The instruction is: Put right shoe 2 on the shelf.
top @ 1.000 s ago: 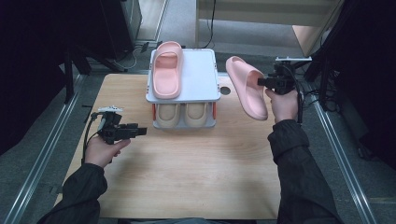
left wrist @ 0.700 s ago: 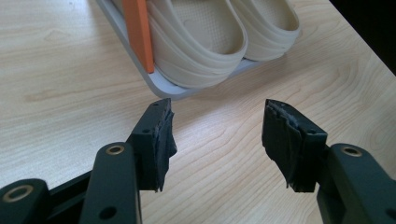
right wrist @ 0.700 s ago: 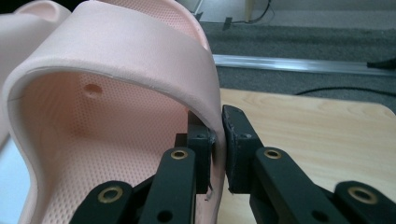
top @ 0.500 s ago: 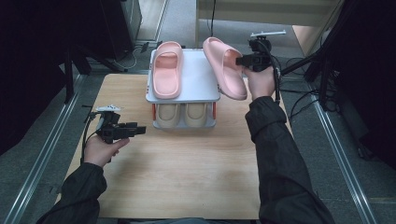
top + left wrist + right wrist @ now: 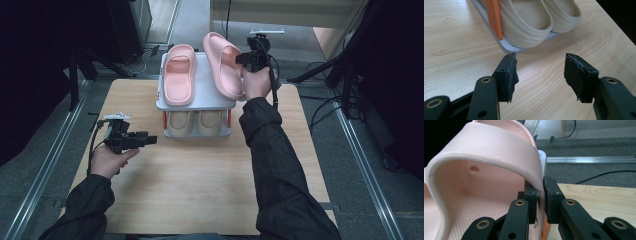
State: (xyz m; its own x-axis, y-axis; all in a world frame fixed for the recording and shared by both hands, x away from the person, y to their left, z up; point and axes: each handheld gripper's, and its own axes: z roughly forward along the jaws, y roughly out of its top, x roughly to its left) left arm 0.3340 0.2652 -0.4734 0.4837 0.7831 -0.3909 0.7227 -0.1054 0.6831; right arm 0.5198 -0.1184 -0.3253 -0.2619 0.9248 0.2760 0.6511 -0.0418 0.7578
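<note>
A pink slide sandal (image 5: pixel 223 64) was clamped by its strap in the right gripper (image 5: pixel 541 195), tilted over the rack's top shelf (image 5: pixel 205 95) beside its mate (image 5: pixel 179 73); the left gripper (image 5: pixel 540 72) was held agape, empty, over the table (image 5: pixel 200 185).

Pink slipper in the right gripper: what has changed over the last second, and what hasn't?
The right gripper, clamped on the strap of the held pink slipper, carried it from beside the rack to above the rack's top shelf. The other pink slipper, the beige pair and the open left gripper stayed put.
</note>
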